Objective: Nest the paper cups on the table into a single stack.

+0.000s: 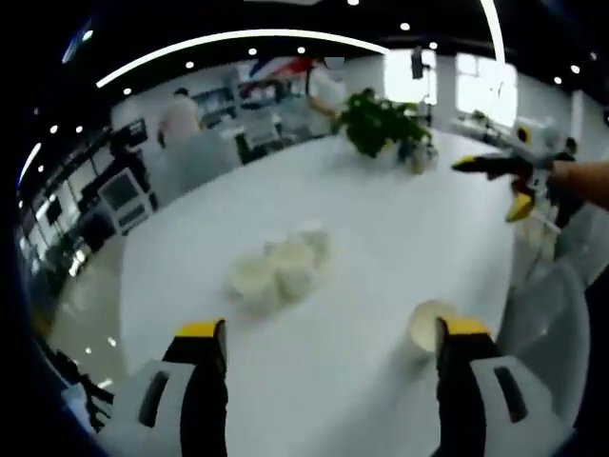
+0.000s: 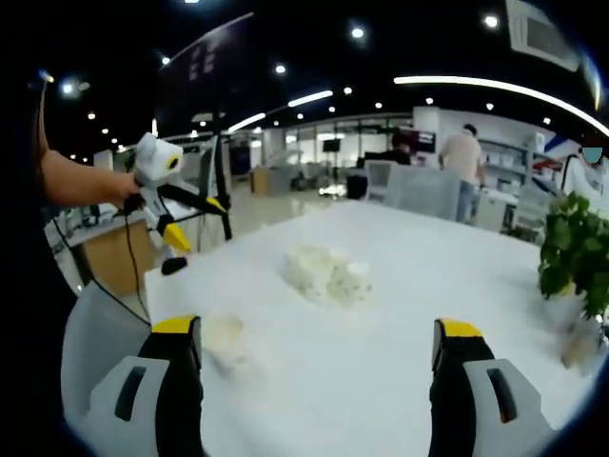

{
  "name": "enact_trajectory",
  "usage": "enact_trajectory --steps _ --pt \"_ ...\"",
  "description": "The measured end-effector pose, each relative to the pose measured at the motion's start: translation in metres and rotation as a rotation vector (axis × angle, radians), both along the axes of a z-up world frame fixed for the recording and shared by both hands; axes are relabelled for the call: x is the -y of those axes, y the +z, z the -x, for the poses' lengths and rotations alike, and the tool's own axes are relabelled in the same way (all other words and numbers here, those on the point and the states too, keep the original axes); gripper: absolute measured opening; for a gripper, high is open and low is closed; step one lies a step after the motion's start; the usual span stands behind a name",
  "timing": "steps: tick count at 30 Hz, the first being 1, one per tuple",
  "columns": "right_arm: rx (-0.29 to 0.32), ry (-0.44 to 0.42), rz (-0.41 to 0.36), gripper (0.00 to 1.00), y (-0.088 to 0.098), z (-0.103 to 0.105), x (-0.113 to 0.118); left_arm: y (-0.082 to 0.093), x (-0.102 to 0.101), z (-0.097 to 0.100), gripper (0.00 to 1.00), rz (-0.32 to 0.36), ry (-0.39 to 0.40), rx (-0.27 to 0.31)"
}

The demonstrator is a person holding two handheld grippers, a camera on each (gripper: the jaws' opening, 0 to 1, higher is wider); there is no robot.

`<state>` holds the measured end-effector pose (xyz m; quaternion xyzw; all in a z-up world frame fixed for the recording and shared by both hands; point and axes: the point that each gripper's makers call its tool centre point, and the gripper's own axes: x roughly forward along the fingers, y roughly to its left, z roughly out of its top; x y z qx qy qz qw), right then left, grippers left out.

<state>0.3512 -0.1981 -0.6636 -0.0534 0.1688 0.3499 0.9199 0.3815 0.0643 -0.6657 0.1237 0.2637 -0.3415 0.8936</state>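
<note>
My left gripper [image 1: 331,357] and right gripper [image 2: 319,357] both hang wide apart, nothing held. Lone paper cup [image 1: 427,327] lies near my left claw's right jaw; the cup cluster [image 1: 282,266] sits mid-table [image 1: 400,228], farther off. Stacking not yet begun, I judge; next, close on one cup. No legible writing.

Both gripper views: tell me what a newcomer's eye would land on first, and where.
A cluster of white paper cups sits mid-table on the big white table, with a lone cup apart from it, near the left gripper, whose jaws stand wide. The right gripper is also open, held above the table. A leafy potted plant stands at the table's far end.
</note>
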Motion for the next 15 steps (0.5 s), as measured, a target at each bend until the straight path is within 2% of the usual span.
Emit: enact_trajectory --steps 2,3,5,6,8,10,12,13,14,15 --pt "-0.009 -0.022 0.022 1.0 -0.006 -0.001 0.001 -0.001 -0.012 0.004 0.99 0.005 0.014 0.004" --pt "-0.007 -0.036 0.021 1.0 -0.007 -0.002 0.002 0.001 -0.019 0.005 1.0 0.058 0.053 0.009" --pt "-0.013 -0.061 0.018 1.0 -0.01 -0.004 0.006 0.004 -0.025 0.01 1.0 0.173 0.082 0.01" --pt "-0.013 -0.075 0.02 1.0 -0.01 -0.005 0.008 0.004 -0.028 0.01 1.0 0.178 0.087 0.032" --pt "-0.008 -0.081 0.013 1.0 -0.006 -0.005 0.01 -0.005 -0.031 0.016 1.0 0.147 0.076 0.021" --pt "0.011 -0.062 -0.004 1.0 -0.004 -0.005 0.011 -0.004 -0.032 0.019 1.0 0.148 0.068 0.067" --pt "-0.042 -0.068 -0.006 1.0 -0.014 -0.005 0.017 -0.002 -0.034 0.023 1.0 0.175 0.109 0.072" --pt "-0.053 -0.059 -0.004 1.0 -0.015 -0.004 0.018 0.0 -0.038 0.02 1.0 0.172 0.145 0.1" --pt "-0.039 -0.046 -0.008 1.0 -0.014 -0.004 0.019 0.004 -0.039 0.02 1.0 0.179 0.147 0.145" --pt "-0.007 -0.033 -0.008 1.0 -0.011 -0.005 0.019 0.005 -0.036 0.023 1.0 0.198 0.136 0.153"
